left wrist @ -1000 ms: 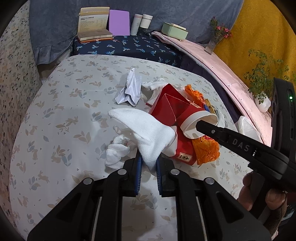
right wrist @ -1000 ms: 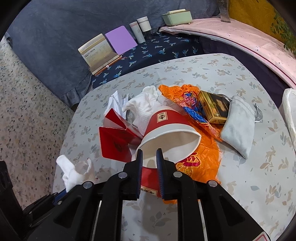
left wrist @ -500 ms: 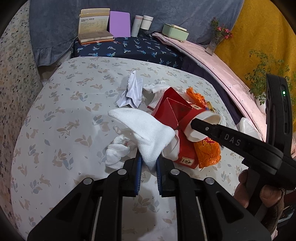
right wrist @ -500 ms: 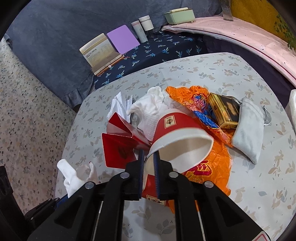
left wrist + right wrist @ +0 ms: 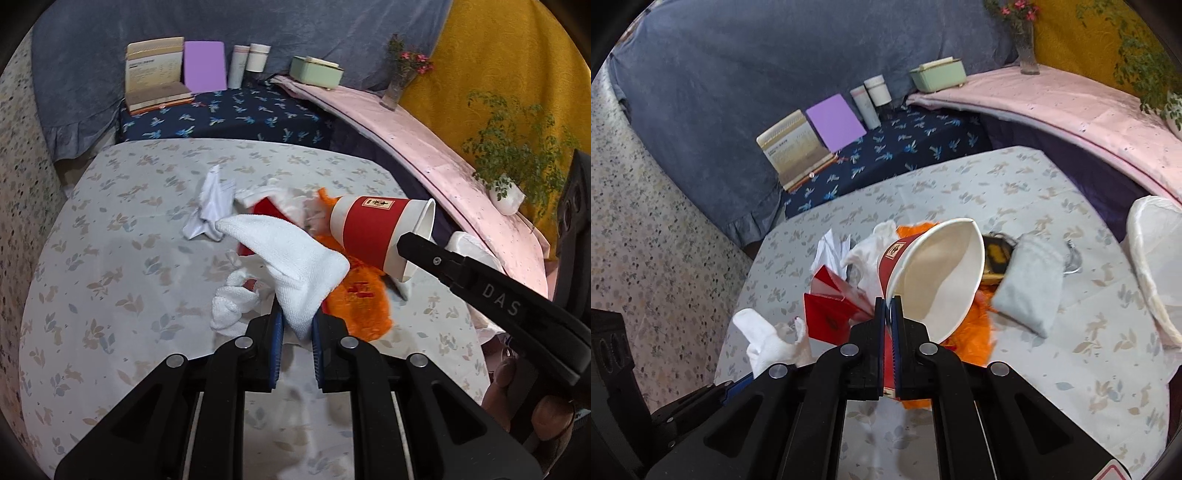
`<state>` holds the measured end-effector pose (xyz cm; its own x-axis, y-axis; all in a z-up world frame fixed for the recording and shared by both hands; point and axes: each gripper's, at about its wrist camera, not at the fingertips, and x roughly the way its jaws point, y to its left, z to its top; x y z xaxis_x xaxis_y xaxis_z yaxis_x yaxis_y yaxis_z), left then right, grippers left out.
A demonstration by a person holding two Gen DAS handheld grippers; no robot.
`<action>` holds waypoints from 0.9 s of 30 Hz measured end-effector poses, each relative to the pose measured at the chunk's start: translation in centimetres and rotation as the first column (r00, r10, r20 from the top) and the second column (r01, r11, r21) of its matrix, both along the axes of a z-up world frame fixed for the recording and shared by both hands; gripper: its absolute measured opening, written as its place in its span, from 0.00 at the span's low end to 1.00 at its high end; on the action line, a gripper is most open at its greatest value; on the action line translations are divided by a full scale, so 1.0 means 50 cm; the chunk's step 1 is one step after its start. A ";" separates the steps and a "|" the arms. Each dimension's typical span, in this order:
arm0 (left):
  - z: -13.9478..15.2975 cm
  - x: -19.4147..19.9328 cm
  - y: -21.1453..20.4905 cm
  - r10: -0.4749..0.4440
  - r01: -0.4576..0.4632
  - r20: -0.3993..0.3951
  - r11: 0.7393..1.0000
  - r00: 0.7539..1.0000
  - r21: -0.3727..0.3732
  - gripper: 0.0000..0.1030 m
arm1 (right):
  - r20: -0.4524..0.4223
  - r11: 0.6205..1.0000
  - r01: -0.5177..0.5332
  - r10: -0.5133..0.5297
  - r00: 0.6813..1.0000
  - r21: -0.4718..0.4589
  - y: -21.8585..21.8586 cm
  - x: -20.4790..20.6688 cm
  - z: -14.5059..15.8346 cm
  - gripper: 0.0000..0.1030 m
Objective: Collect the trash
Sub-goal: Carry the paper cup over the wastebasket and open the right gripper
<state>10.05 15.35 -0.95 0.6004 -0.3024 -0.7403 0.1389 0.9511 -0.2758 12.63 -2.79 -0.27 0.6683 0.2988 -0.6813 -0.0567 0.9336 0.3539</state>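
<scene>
Fingers (image 5: 888, 306) pinch the sideways paper cup's (image 5: 934, 277) rim.

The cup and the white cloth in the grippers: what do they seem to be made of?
The cup looks like paper: matt white inside, a thin rim bent oval, a printed red band. The white cloth looks like knitted cotton or terry, with a fine woven texture and soft folds; the exact fibre cannot be told.

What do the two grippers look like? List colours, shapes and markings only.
Left gripper: matte black angular linkage arms, silver round pivot screws, blue ribbed jaws. Right gripper: the same build, seen side-on from the left wrist view as a long black bar lettered DAS in pale capitals.
</scene>
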 end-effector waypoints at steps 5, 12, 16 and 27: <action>0.026 0.000 -0.077 -0.064 0.064 0.028 0.998 0.998 0.015 0.13 | 0.046 0.998 0.065 -0.065 0.997 0.003 -0.074 -0.027 0.032 0.04; 0.059 0.000 -0.217 -0.180 0.178 0.065 0.983 0.982 0.038 0.13 | 0.106 0.982 0.191 -0.189 0.976 -0.002 -0.200 -0.068 0.072 0.04; 0.071 -0.003 -0.304 -0.253 0.249 0.075 0.967 0.965 0.051 0.13 | 0.122 0.964 0.266 -0.263 0.957 -0.005 -0.284 -0.093 0.082 0.04; 0.083 0.002 -0.552 -0.470 0.467 0.088 0.882 0.878 0.060 0.13 | 0.127 0.888 0.458 -0.451 0.883 -0.028 -0.472 -0.144 0.076 0.04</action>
<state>10.17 -12.25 3.22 0.4647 -0.5404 -0.7015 0.5951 0.7772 -0.2045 5.42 -26.40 3.51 0.7956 -0.0925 -0.5987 0.3420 0.8843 0.3179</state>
